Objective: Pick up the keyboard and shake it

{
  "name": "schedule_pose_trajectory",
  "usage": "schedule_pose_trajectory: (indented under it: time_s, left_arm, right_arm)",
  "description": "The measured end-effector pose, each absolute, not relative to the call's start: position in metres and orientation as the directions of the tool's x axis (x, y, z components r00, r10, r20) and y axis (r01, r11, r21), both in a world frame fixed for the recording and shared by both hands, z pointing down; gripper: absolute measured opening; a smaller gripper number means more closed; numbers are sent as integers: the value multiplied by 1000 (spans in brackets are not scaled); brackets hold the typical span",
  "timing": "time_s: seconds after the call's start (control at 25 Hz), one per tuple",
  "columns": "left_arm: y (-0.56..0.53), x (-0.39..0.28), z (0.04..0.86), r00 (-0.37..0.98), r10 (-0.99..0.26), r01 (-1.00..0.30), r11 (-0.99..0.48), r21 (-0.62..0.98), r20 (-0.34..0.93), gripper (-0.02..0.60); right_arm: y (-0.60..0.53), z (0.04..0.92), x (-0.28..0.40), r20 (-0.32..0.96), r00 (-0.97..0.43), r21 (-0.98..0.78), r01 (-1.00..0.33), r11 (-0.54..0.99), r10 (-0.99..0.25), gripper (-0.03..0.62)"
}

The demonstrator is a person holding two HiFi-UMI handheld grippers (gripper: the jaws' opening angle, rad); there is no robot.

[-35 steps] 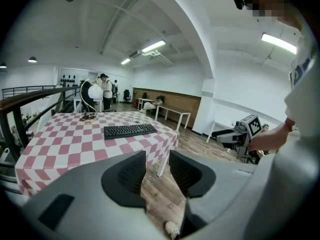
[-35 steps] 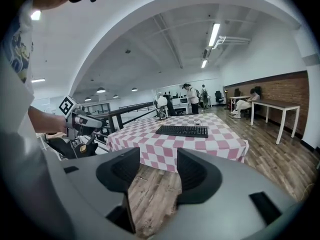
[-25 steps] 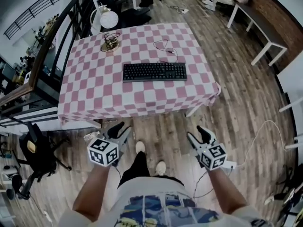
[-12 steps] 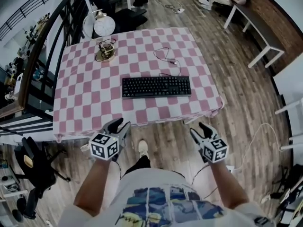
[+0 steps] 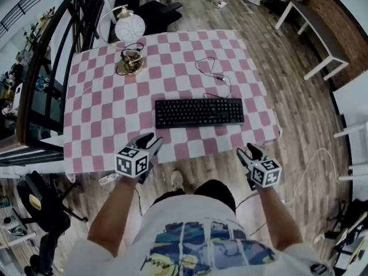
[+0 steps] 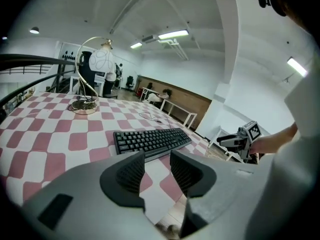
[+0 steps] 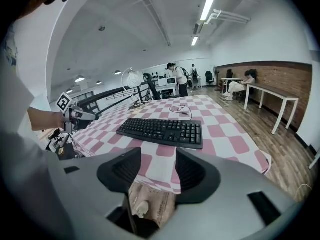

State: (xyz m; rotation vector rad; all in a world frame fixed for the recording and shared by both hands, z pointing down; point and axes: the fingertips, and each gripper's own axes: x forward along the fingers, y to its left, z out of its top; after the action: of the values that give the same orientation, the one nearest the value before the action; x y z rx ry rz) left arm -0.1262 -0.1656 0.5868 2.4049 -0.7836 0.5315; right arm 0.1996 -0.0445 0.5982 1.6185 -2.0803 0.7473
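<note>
A black keyboard [image 5: 199,112] lies flat on the pink-and-white checked table [image 5: 98,125], near its front edge, with its cable [image 5: 214,73] trailing back. My left gripper [image 5: 150,141] hovers over the table's front edge, short of the keyboard's left end. It is open, its jaws have just been opening a little, and nothing is between them. My right gripper [image 5: 248,152] hangs just off the front edge, below the keyboard's right end, open and empty. The keyboard [image 6: 152,140] shows beyond the left gripper [image 6: 157,169], and likewise the keyboard [image 7: 162,131] beyond the right gripper [image 7: 158,171].
A white globe lamp [image 5: 127,27] on a gold base [image 5: 130,65] stands at the table's back left. A dark railing [image 5: 52,56] runs along the left. White benches [image 5: 313,27] stand at the right on the wooden floor. My shoe [image 5: 177,180] is under the table edge.
Both grippers have moved forward from over the floor up to the table's front edge. The table and keyboard now sit closer in the head view. The keyboard has not moved.
</note>
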Motion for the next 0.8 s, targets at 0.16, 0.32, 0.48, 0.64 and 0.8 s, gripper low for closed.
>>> schedule_pose_trajectory:
  time_s: [0.16, 0.32, 0.48, 0.64, 0.8]
  left_arm:
    - [-189, -125, 608, 742, -395, -640, -659, 395, 541, 147]
    - [-210, -119, 625, 720, -386, -660, -637, 398, 576, 149]
    - [-231, -116, 646, 688, -389, -696, -593, 404, 613, 156]
    - [-248, -114, 668, 647, -385, -736, -543, 405, 658, 169]
    - [-265, -113, 678, 609, -395, -771, -496, 398, 688, 181]
  right_arm:
    - [-63, 612, 209, 629, -251, -176, -968, 179, -736, 215]
    - [-86, 625, 232, 651, -265, -204, -964, 172, -711, 216]
    - [-115, 638, 253, 674, -288, -216, -957, 192, -681, 218]
    - [-147, 655, 280, 680, -319, -249, -947, 200, -660, 221]
    - [-178, 666, 303, 683, -359, -314, -931, 187, -636, 235]
